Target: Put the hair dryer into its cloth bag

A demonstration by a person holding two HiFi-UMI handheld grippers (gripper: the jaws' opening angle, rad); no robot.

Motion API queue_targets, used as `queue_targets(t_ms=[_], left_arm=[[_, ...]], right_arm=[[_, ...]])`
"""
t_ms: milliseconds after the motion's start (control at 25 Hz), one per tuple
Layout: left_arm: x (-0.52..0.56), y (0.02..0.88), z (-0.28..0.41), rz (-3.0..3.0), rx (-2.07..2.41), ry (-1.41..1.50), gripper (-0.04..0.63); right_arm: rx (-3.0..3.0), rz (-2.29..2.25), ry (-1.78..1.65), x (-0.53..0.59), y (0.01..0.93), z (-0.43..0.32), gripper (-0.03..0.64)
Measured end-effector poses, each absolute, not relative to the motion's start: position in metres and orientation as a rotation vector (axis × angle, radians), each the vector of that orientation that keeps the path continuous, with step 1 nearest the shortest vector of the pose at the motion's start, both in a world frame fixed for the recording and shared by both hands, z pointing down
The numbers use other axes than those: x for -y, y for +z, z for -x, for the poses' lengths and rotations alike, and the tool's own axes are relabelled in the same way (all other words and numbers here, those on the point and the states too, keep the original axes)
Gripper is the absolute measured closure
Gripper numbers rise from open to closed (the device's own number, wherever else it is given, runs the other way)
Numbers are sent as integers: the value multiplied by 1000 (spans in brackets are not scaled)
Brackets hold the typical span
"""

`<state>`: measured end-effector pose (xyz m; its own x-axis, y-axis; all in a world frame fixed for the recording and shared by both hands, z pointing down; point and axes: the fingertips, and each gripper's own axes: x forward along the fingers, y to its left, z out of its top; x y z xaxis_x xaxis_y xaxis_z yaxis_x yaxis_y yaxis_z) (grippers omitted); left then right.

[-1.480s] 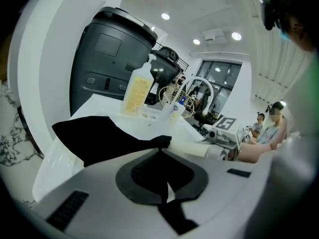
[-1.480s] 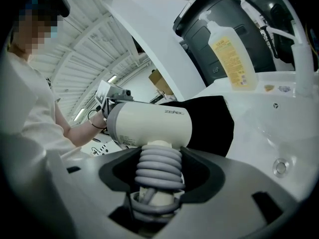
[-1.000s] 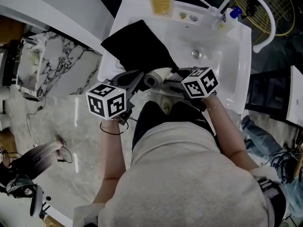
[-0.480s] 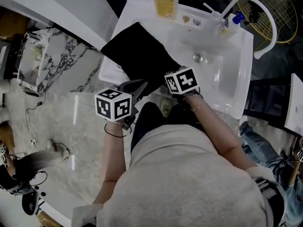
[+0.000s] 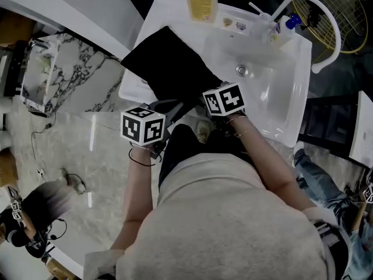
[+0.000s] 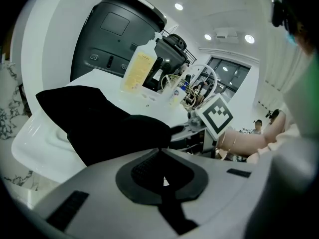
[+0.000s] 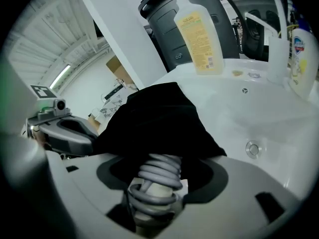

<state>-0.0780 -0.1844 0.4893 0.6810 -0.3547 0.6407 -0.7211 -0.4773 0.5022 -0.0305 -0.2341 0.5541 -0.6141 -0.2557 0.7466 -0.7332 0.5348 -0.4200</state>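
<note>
Hair dryer (image 7: 158,169): only its handle, wound with grey cord, shows, sticking out of the cloth bag (image 7: 159,118) at the front edge of the sink (image 5: 274,98). The head end is hidden under the black fabric.
Cloth bag: black, lying across the sink's front left corner and left rim, with its mouth towards the person.
What has changed: a second ago the dryer's pale body lay in plain sight between the two grippers at the front edge. Now the head view shows only black cloth there. The jaws of the right gripper (image 7: 164,185) have just been opening, with the handle between them.
What that means: the dryer looks most of the way in and the right gripper seems to be letting go. The handle and cord are not yet inside.
Right gripper jaws: wide apart, with a dark gap on either side of the handle and the pads not pressing on it.
Left gripper (image 6: 160,152): jaws together, apparently pinching the bag's near hem and holding the mouth up.
Hand pose: both grippers sit side by side at the sink's front edge, tilted forward and down with marker cubes uppermost. The forearms reach out from the torso.
Surroundings: a yellow bottle (image 5: 201,2) at the back edge and a white tap (image 5: 317,22) at the back right corner.
</note>
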Motion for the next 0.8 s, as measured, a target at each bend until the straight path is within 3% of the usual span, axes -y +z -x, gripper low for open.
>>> queue_targets(t_ms=[480,680,800], left_arm=[[186,493,68,-2128,791,641,581],[184,491,63,-2142,783,631,581],[183,493,61,-2138,780,619,581]], right_arm=[[2214,-699,1064,207,542,5,336],[2209,-597,885,179,539,-5,318],[2204,-617,923,172,538,-11,348]])
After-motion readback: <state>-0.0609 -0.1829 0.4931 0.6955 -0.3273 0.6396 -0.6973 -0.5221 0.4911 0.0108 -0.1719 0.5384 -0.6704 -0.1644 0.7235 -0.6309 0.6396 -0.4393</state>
